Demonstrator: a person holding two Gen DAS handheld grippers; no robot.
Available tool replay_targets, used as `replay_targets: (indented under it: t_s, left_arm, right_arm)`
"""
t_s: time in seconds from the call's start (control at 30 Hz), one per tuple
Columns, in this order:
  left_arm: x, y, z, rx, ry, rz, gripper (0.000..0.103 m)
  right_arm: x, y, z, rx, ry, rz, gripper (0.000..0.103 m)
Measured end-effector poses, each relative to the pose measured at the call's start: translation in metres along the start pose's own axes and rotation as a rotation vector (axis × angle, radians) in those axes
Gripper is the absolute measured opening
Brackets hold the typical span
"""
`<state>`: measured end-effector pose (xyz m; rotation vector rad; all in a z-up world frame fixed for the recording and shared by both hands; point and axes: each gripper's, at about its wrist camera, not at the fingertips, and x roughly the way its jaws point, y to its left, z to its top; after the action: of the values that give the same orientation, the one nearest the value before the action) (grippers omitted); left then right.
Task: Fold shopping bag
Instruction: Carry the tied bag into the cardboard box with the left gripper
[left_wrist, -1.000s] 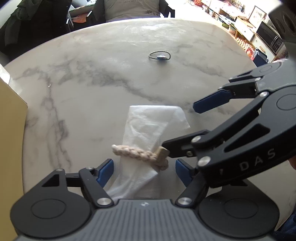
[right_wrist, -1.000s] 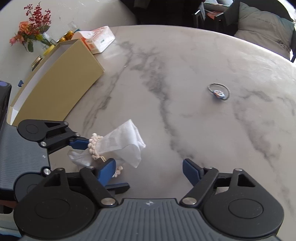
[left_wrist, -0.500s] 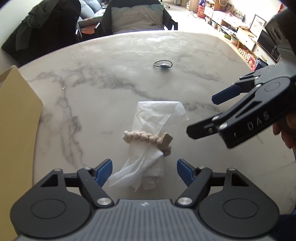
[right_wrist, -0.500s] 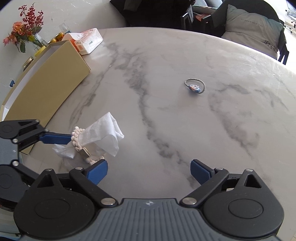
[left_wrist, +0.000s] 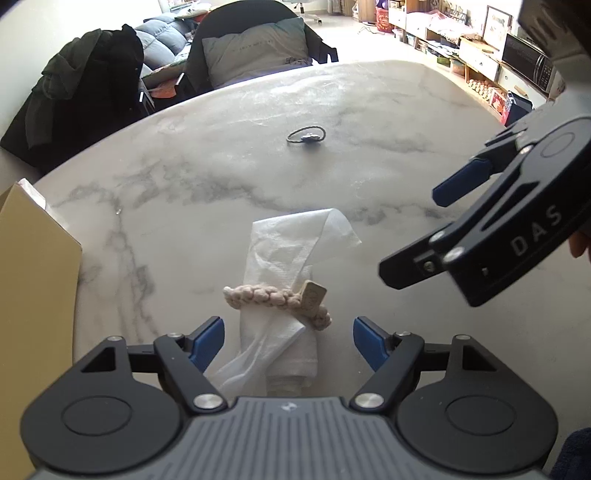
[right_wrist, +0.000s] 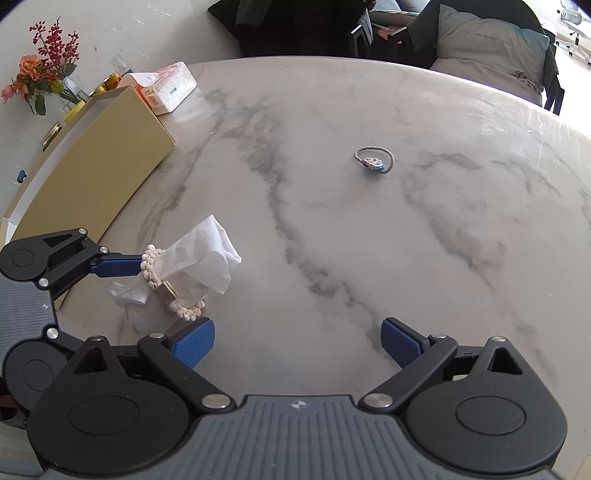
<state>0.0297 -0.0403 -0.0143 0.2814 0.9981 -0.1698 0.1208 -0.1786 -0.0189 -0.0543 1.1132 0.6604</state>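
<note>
The shopping bag, a thin crinkled white plastic strip folded narrow, lies flat on the marble table, cinched by a braided beige band with a small tan tag. The left gripper straddles the bag's near end, jaws spread wide, gripping nothing. The right gripper hangs beside the bag, likewise spread and empty. Beyond the bag lies a grey hair tie; a tan cardboard box stands behind the bag in the right wrist view.
</note>
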Motion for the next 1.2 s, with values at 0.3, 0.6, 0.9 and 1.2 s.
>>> replay_targets:
  t_s: [0.3,0.6,0.9,1.2]
  left_arm:
    - [-0.002,0.018,0.0,-0.099,0.005,-0.078,0.04]
    - [-0.035,0.051,0.012,-0.245,-0.046,-0.136,0.04]
    - [-0.101,0.096,0.029,-0.314,-0.13,-0.044,0.04]
    - [-0.159,0.173,0.021,-0.401,-0.167,0.174,0.044]
  right_arm:
    - [-0.006,-0.007,-0.003,0.031,-0.009,-0.002,0.098]
    - [-0.006,-0.004,-0.002,0.025,-0.005,0.01,0.098]
    - [-0.005,-0.003,-0.001,0.04,-0.009,0.023,0.098]
    - [-0.007,-0.004,-0.001,0.056,-0.014,0.028,0.098]
